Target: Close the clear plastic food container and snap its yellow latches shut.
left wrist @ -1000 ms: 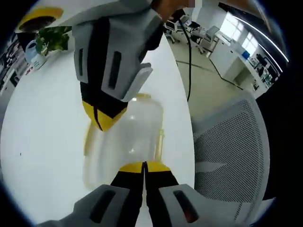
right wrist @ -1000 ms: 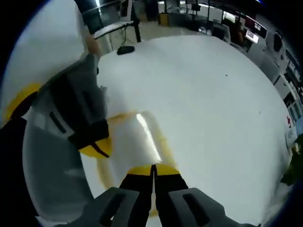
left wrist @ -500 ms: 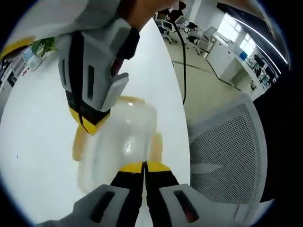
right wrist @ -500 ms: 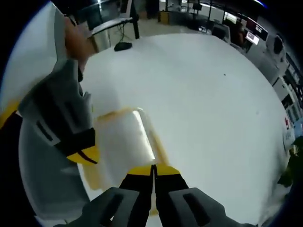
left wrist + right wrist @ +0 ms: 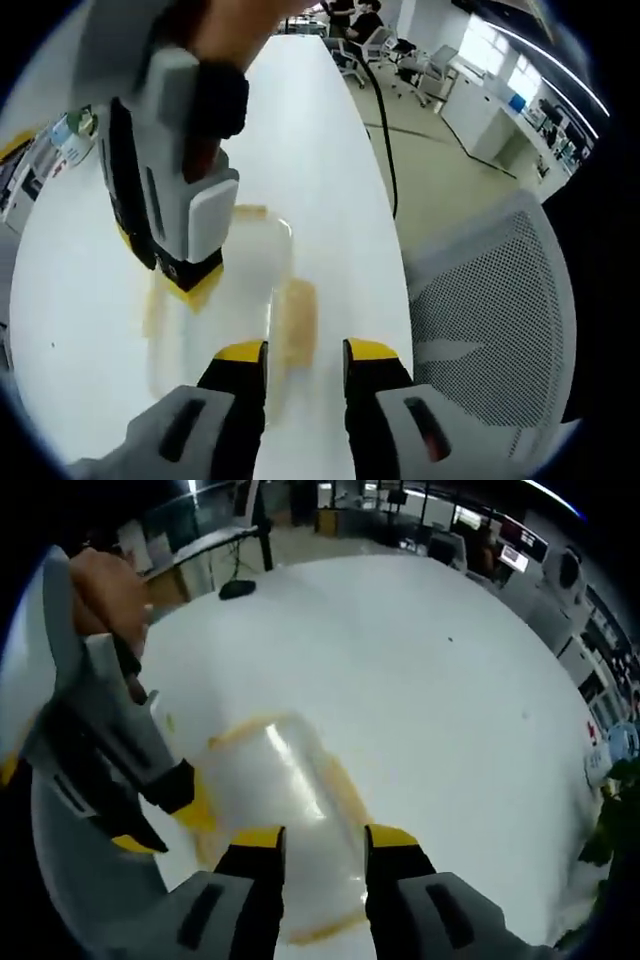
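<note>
With both claws spread, left claw straddled a yellow latch. Right claw hung over the container. Best press squarely down.

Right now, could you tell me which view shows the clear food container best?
The right gripper view: the container lies broad on the white table, yellow edges traceable. The left gripper view shows it blurred, partly behind the right gripper.

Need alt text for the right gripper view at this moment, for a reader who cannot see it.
The right tongs stand open above a clear plastic food container with yellow latches, which sits on a white table. The left tongs reach in from the left edge beside the container, against an office background.
</note>
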Available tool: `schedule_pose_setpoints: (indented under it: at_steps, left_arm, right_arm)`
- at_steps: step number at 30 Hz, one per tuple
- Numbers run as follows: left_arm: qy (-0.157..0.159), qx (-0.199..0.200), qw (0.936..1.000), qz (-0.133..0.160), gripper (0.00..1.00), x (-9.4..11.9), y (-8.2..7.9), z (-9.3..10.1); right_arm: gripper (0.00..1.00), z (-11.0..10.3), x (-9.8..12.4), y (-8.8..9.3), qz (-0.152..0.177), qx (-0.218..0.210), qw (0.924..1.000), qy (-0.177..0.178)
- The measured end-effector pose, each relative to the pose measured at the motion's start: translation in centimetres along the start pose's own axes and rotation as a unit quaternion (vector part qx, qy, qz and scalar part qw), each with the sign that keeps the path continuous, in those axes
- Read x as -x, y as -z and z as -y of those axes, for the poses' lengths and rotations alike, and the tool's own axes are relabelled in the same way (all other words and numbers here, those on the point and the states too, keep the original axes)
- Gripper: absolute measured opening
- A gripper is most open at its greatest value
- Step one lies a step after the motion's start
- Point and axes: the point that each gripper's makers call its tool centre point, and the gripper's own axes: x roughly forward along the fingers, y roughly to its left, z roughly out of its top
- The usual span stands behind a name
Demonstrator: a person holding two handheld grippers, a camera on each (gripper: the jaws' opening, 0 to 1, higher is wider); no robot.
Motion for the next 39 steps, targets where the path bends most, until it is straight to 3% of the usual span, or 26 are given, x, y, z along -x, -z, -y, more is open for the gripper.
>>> schedule_pose_setpoints:
  at_steps: [9,14,20,22,24,25,27,30,39]
  left_arm:
    - [-0.024,0.003,0.9997,-0.002,0.26,-0.1,-0.3,-0.6]
    - [-0.054,-0.004,0.9985,-0.006,0.28,-0.2,-0.4,-1.5]
    - [-0.072,-0.004,0.9972,-0.022,0.3,-0.5,-0.7,-2.4]
    - [-0.078,-0.003,0.9967,-0.023,0.31,-0.5,-0.9,-2.5]
    - [-0.092,-0.026,0.9944,-0.045,0.32,-0.6,-0.5,-2.8]
    - [-0.101,-0.036,0.9925,-0.057,0.32,-0.6,-0.3,-2.9]
    - [-0.107,-0.038,0.9919,-0.056,0.32,-1.0,-0.4,-3.0]
    - [-0.109,-0.032,0.9919,-0.057,0.32,-1.0,-0.5,-3.2]
    - [-0.136,-0.042,0.987,-0.075,0.33,-1.4,-0.4,-3.2]
  right_arm:
    - [0.22,0.1,0.0,0.5,-0.012,0.013,0.9996,-0.023]
    - [0.23,1.0,-0.1,-0.6,0.0,0.015,0.9992,-0.036]
    - [0.25,1.8,-1.1,-1.1,-0.013,0.023,0.997,-0.073]
    - [0.26,1.4,-1.4,-1.3,-0.016,0.025,0.9947,-0.098]
    - [0.26,1.0,-1.6,-1.1,-0.029,0.034,0.9924,-0.115]
    - [0.26,1.0,-1.7,-1.6,-0.019,0.032,0.9924,-0.117]
    - [0.26,0.8,-2.0,-1.6,-0.024,0.038,0.9906,-0.129]
    - [0.24,-0.7,-2.0,-1.1,-0.045,0.032,0.9813,-0.184]
    - [0.27,-0.4,-2.4,-1.2,-0.049,0.033,0.9788,-0.196]
